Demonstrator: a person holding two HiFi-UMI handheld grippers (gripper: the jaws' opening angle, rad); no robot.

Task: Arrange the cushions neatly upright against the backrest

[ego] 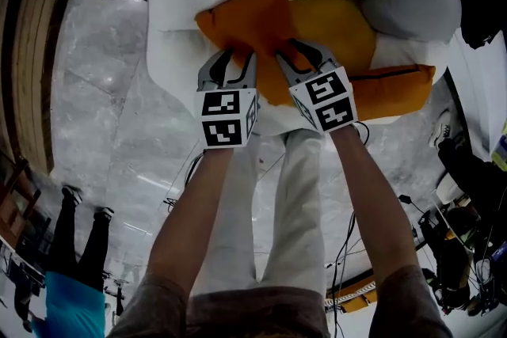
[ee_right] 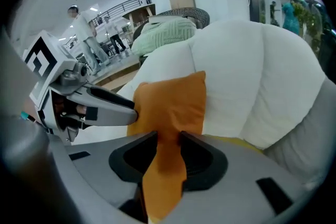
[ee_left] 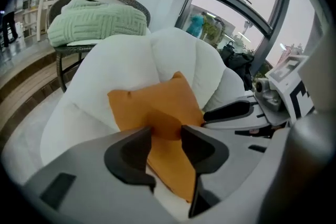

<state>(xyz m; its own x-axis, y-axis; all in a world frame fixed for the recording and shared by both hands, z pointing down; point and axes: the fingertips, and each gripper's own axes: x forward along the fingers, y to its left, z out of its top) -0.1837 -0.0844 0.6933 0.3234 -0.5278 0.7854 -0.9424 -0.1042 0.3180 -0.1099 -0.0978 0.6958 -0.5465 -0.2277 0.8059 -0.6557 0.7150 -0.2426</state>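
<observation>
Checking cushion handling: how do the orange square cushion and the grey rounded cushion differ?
The orange square cushion is flat, its edge between the jaws of the left gripper and right gripper; the grey rounded cushion is plump and untouched. Both rest on the white padded chair.
</observation>
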